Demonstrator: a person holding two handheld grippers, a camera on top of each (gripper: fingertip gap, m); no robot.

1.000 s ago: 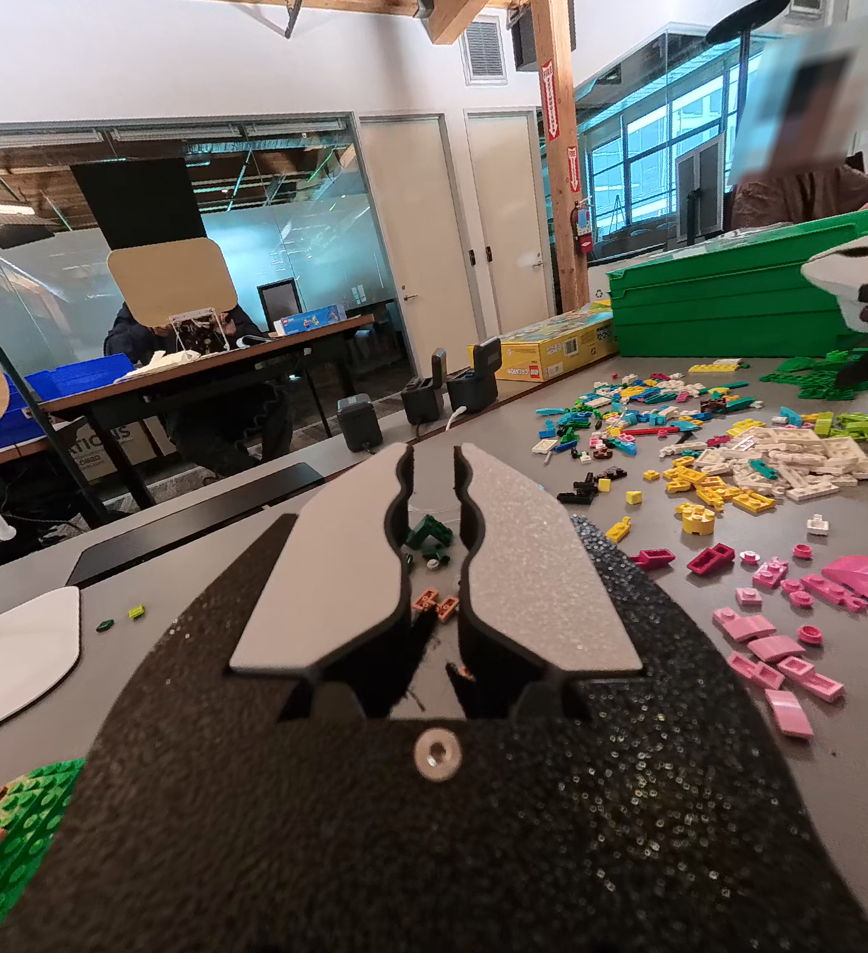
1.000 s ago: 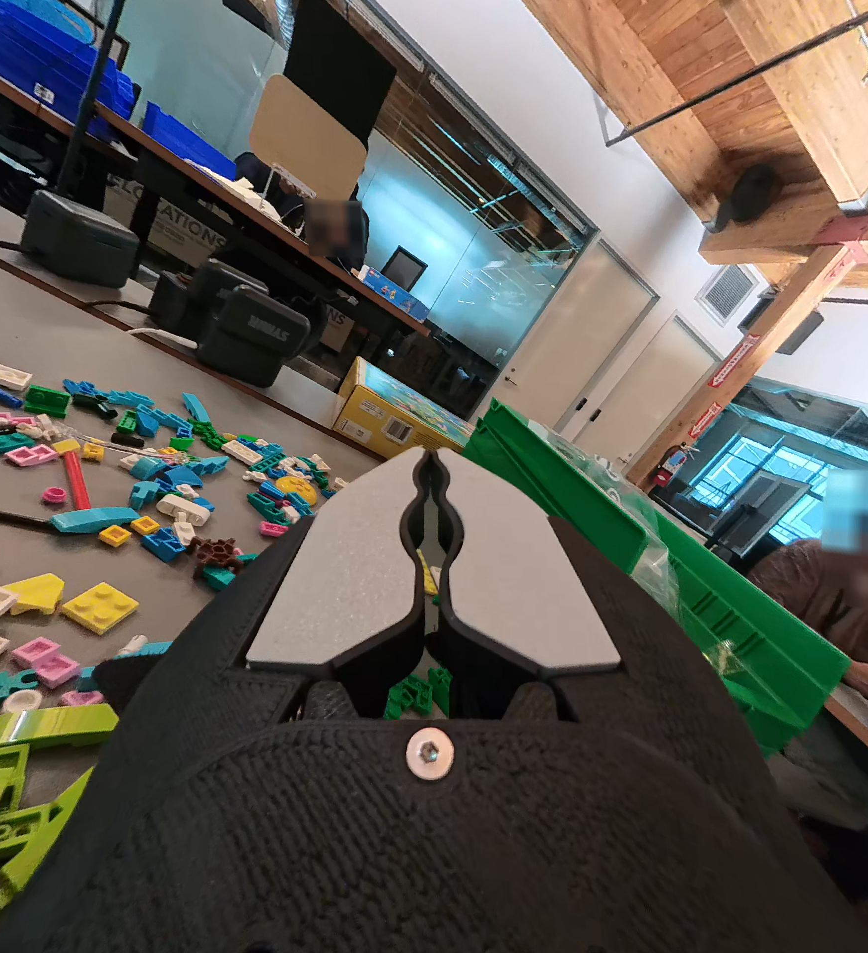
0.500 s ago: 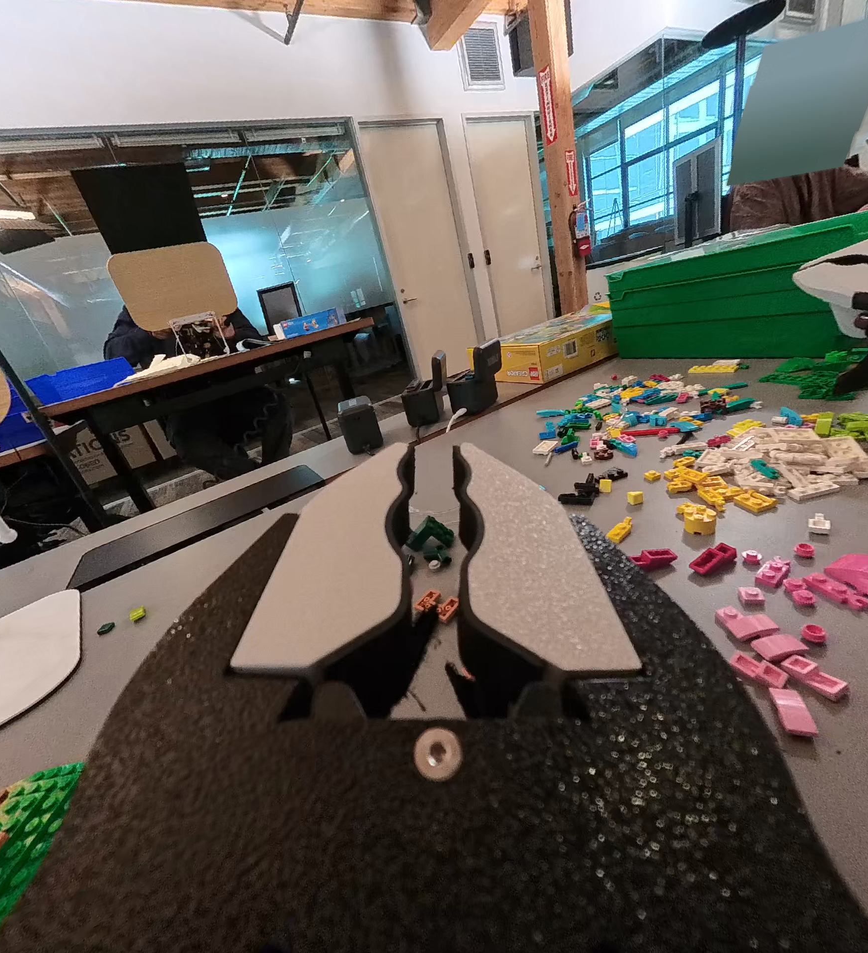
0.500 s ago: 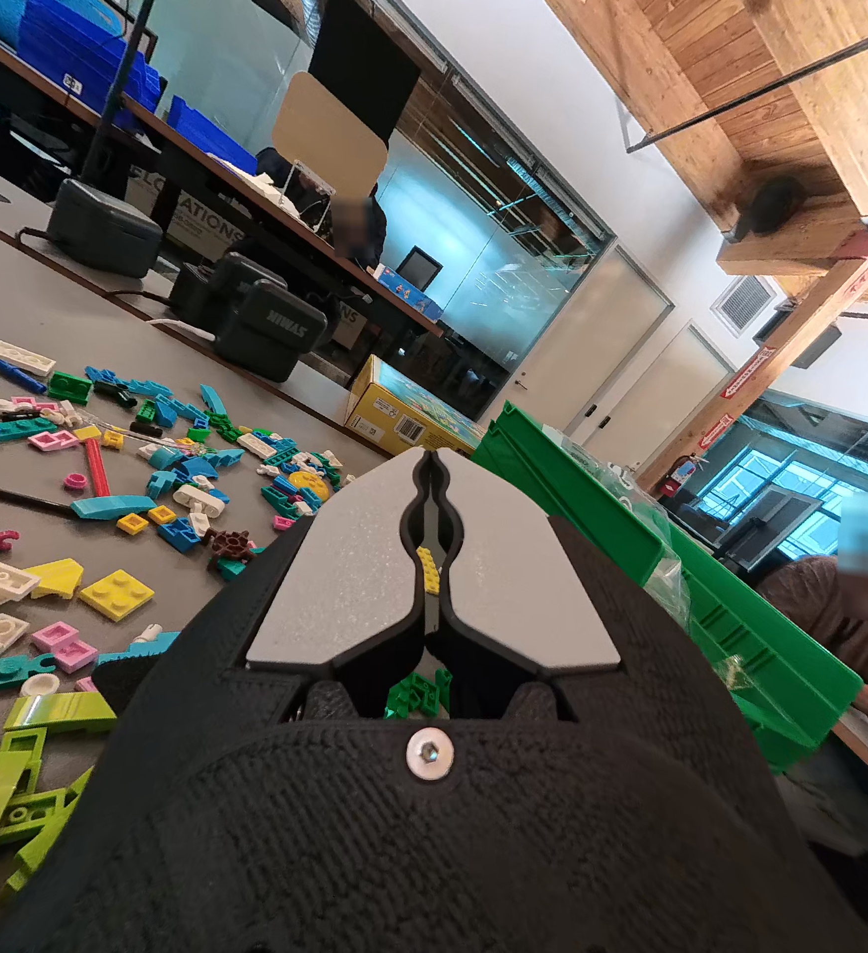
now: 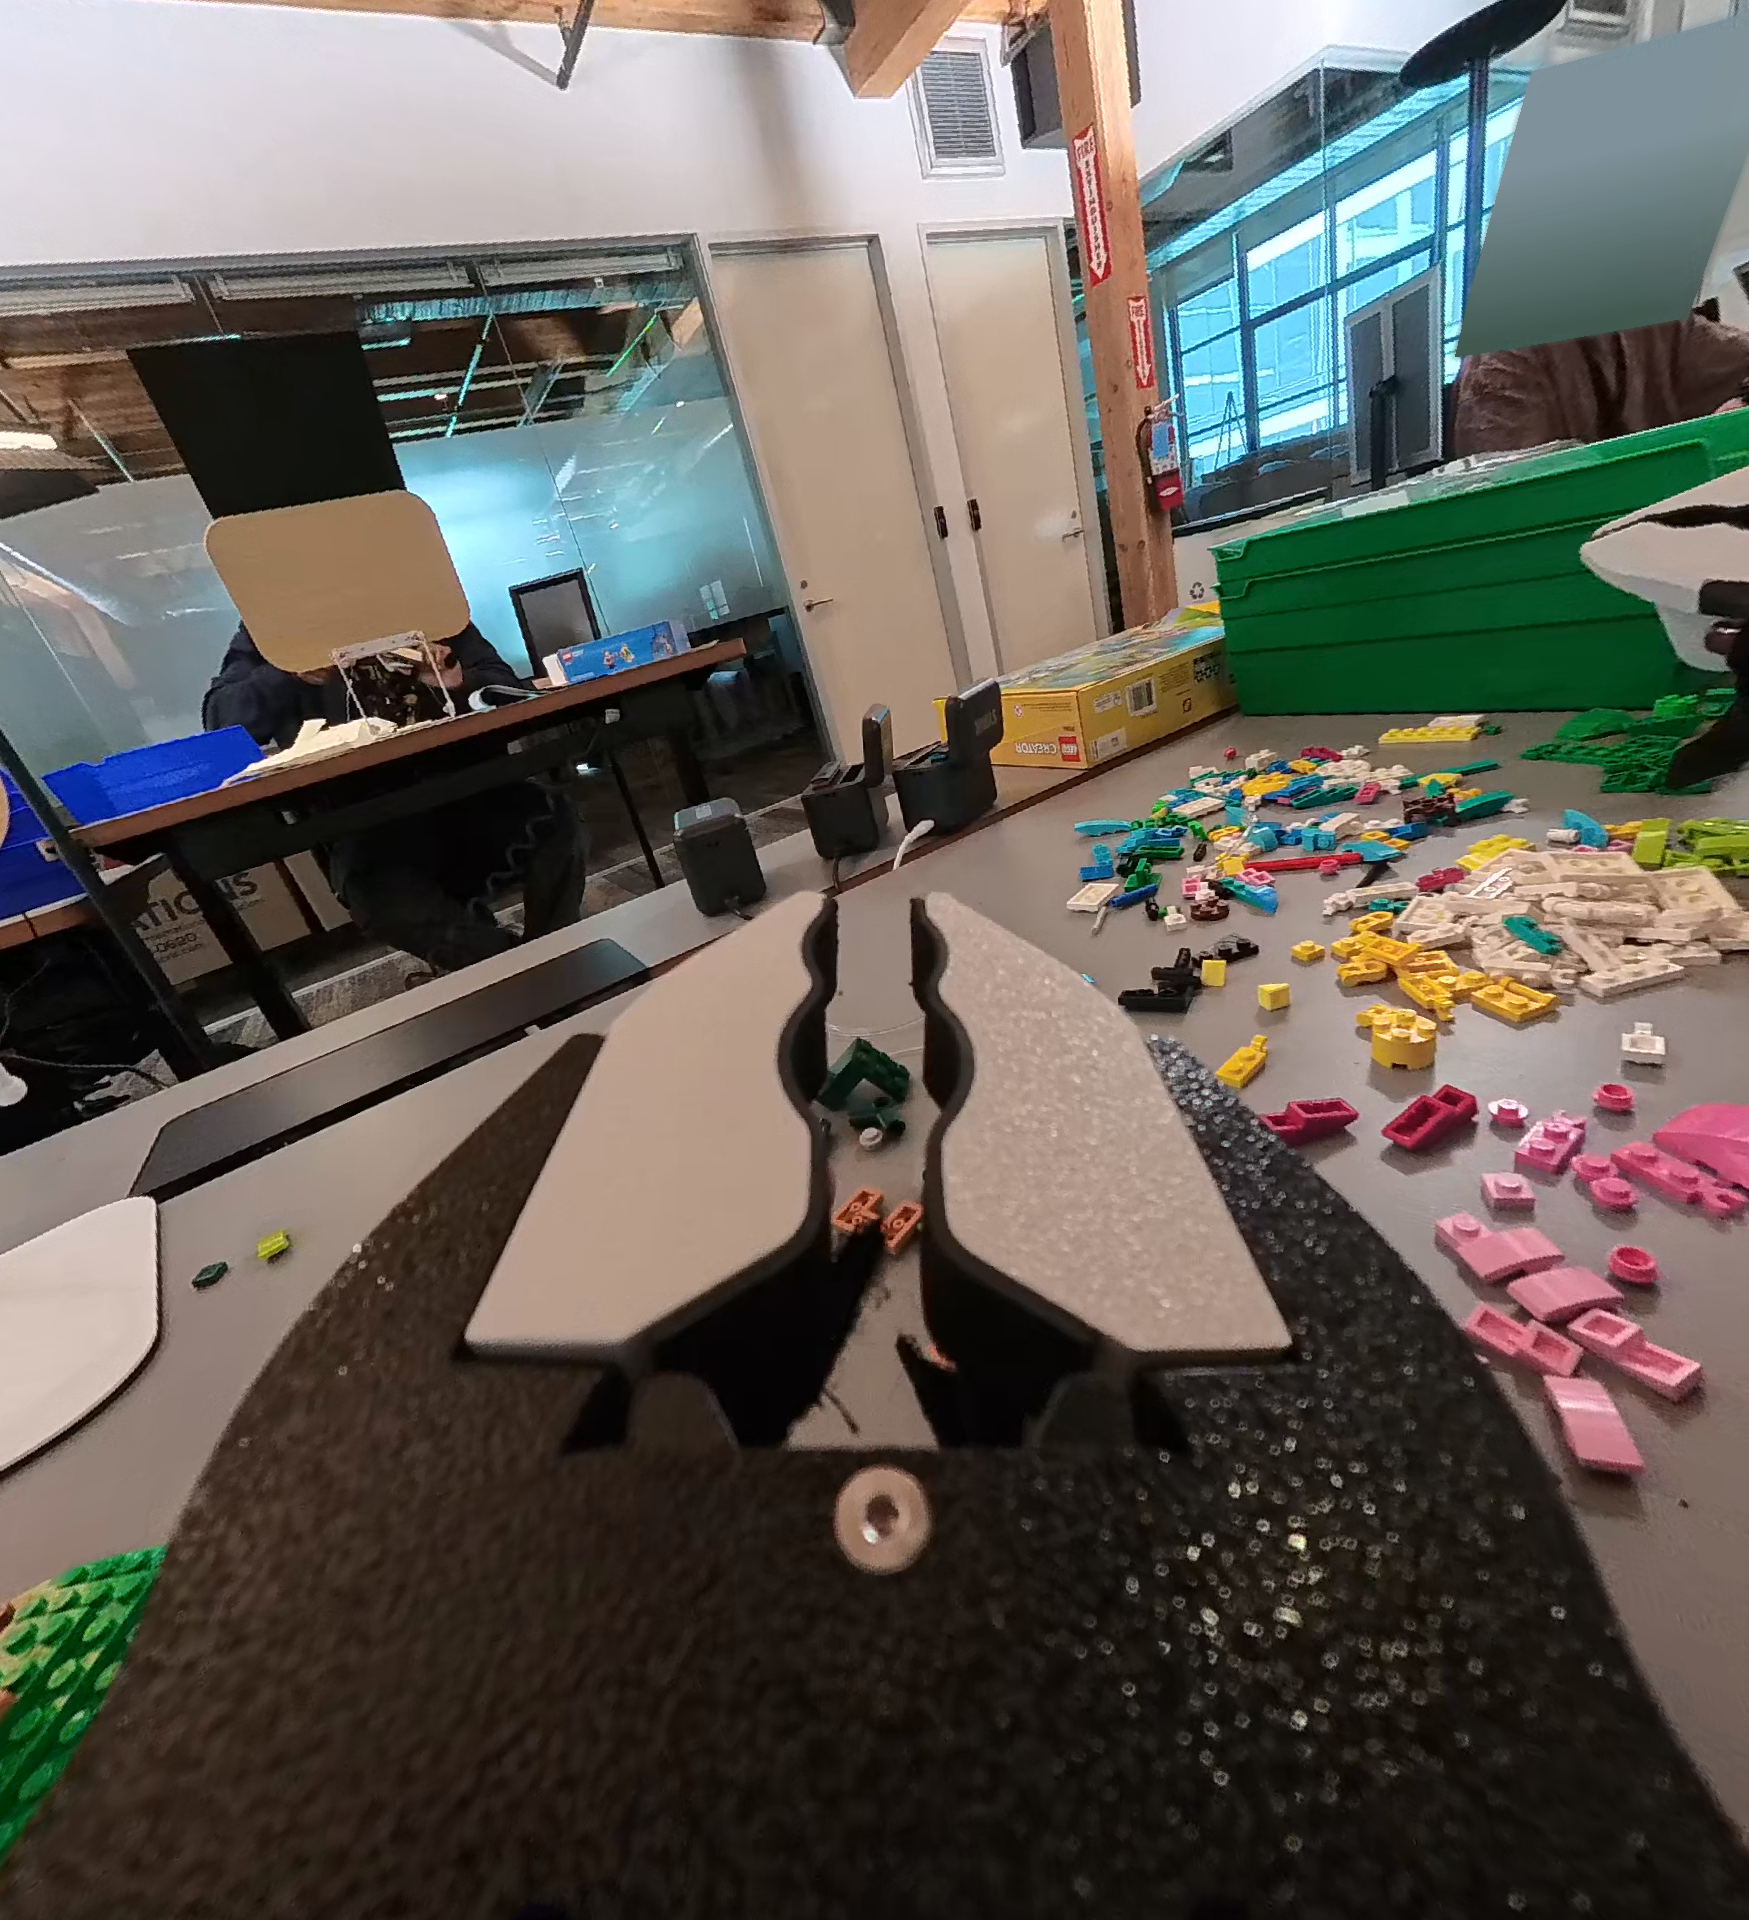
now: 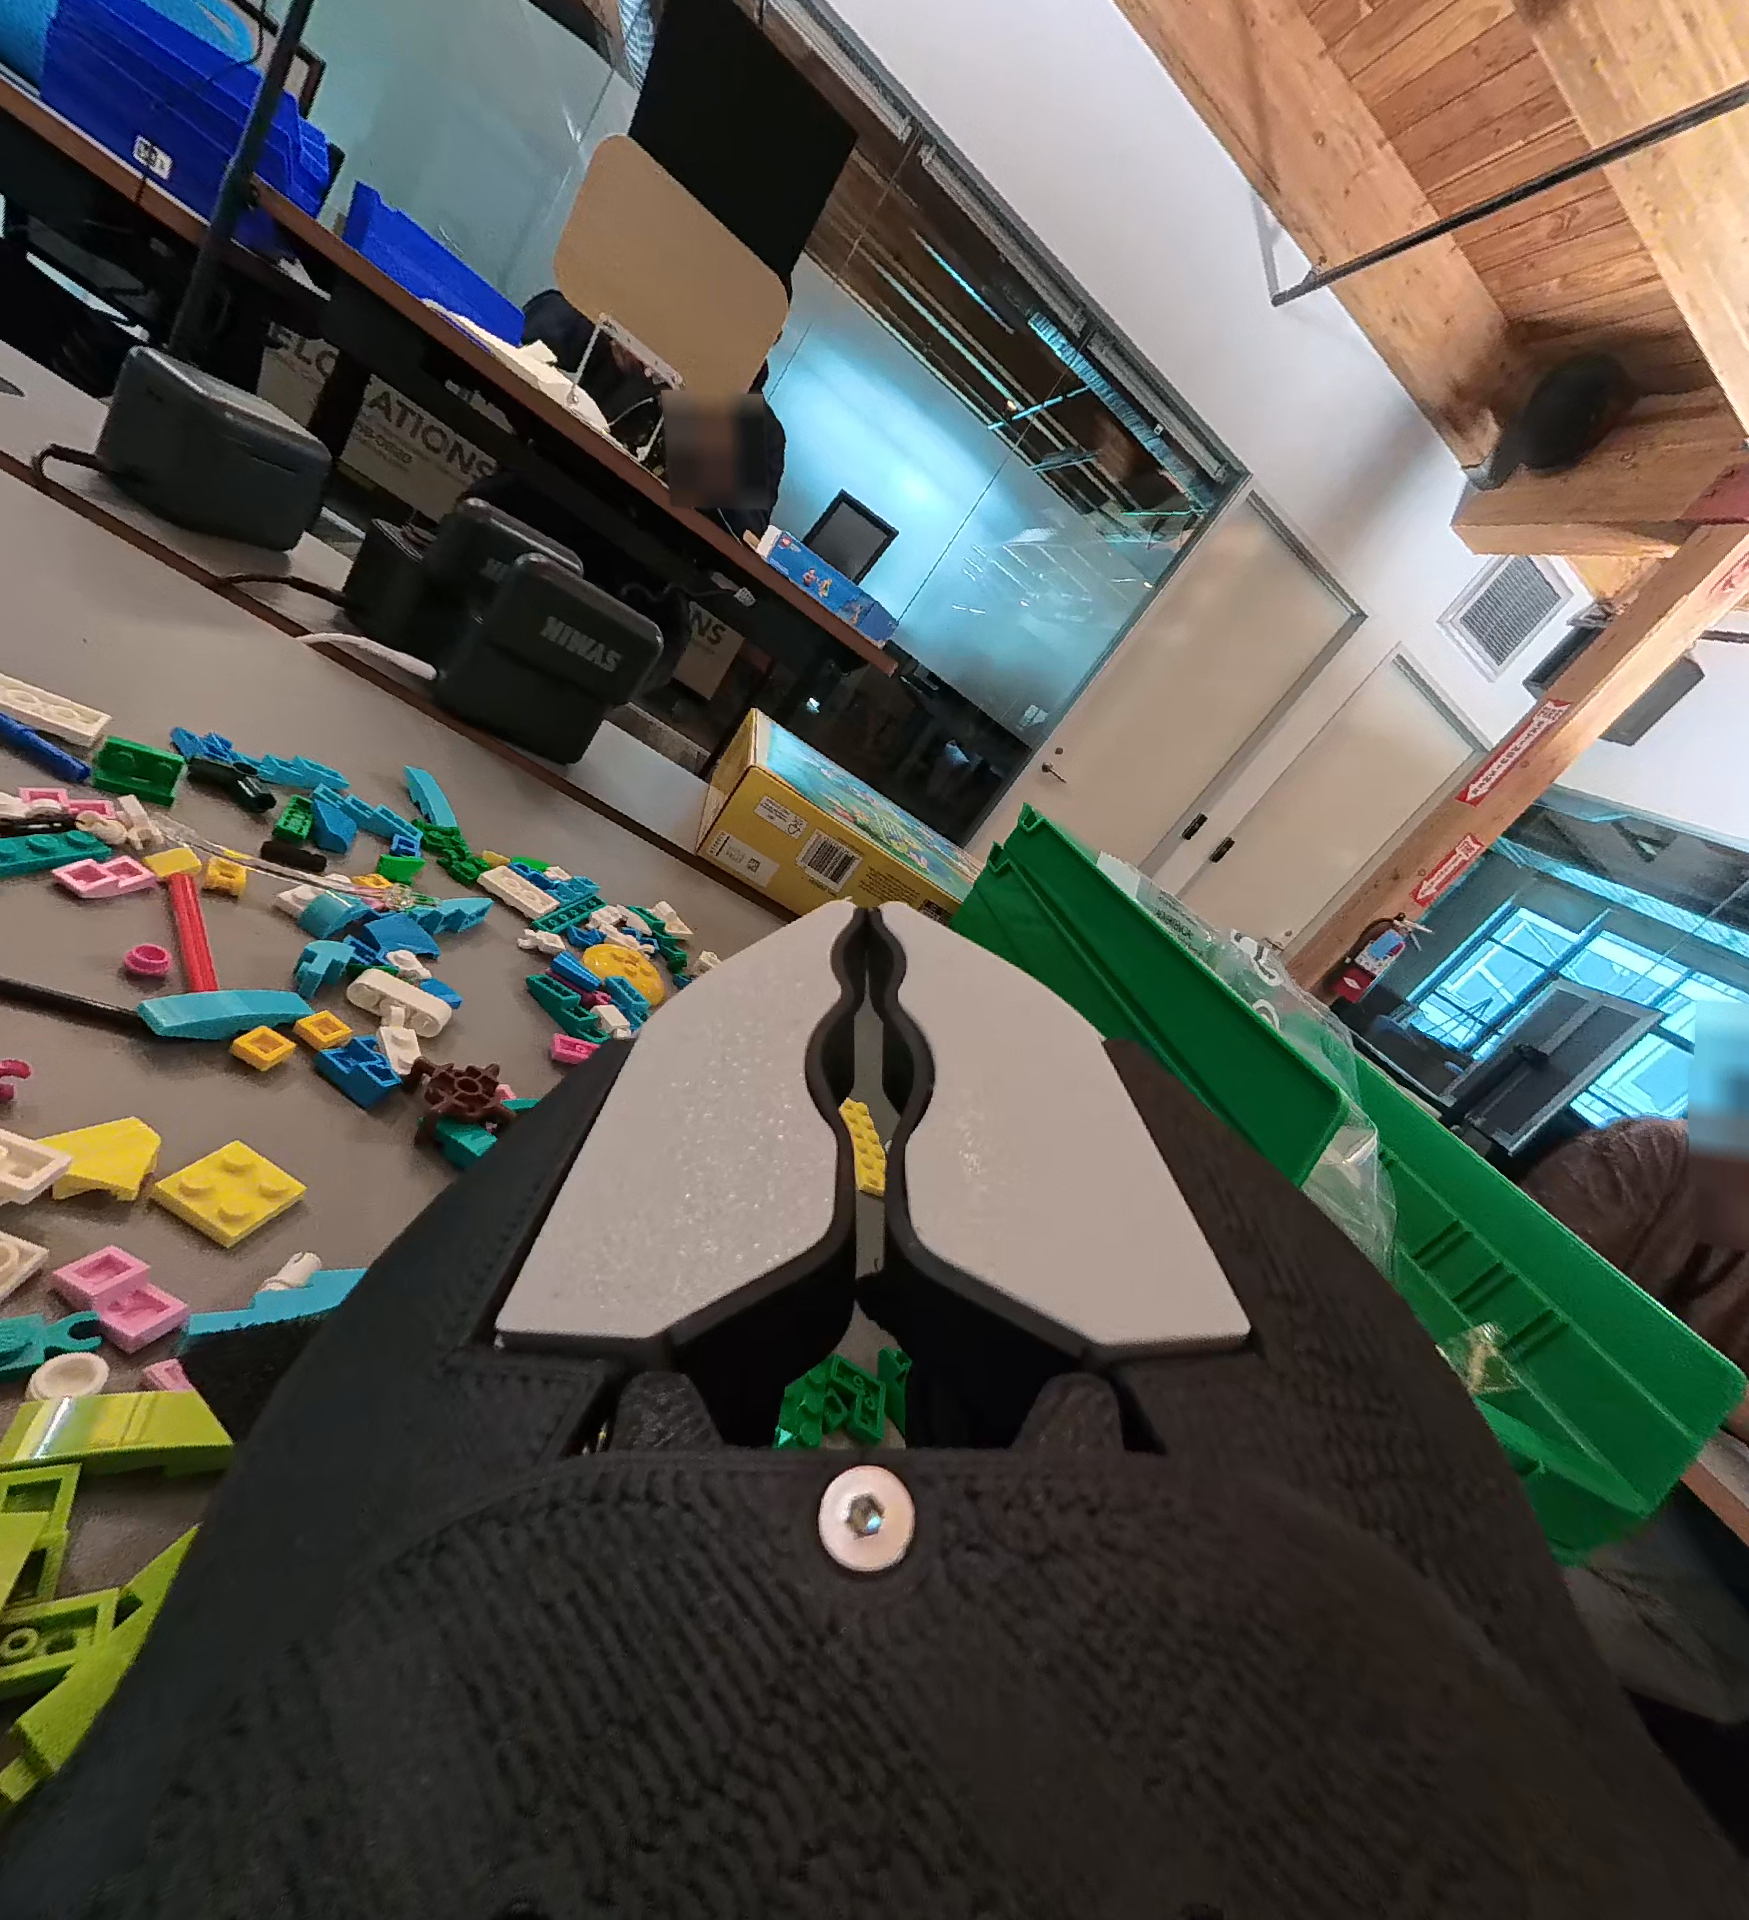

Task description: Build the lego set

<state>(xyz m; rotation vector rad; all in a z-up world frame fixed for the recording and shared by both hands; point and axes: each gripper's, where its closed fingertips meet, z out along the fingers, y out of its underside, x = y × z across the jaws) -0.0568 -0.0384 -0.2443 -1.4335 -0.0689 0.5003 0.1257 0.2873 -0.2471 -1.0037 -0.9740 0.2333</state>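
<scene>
1. Here, your left gripper point(image 5: 872, 925) has jaws slightly apart, empty; two orange pieces point(image 5: 878, 1218) lie mid-frame between them.
2. Your right gripper point(image 6: 867, 914) has jaws together, clamping nothing visible; one yellow plate point(image 6: 864, 1143) lies on the table behind them.

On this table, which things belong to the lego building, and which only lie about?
Belonging to the job:
- loose pink lego pieces
- yellow square lego plate
- green studded lego baseplate
- yellow lego box

Lying about:
- black charger cases
- stacked green plastic trays
</scene>
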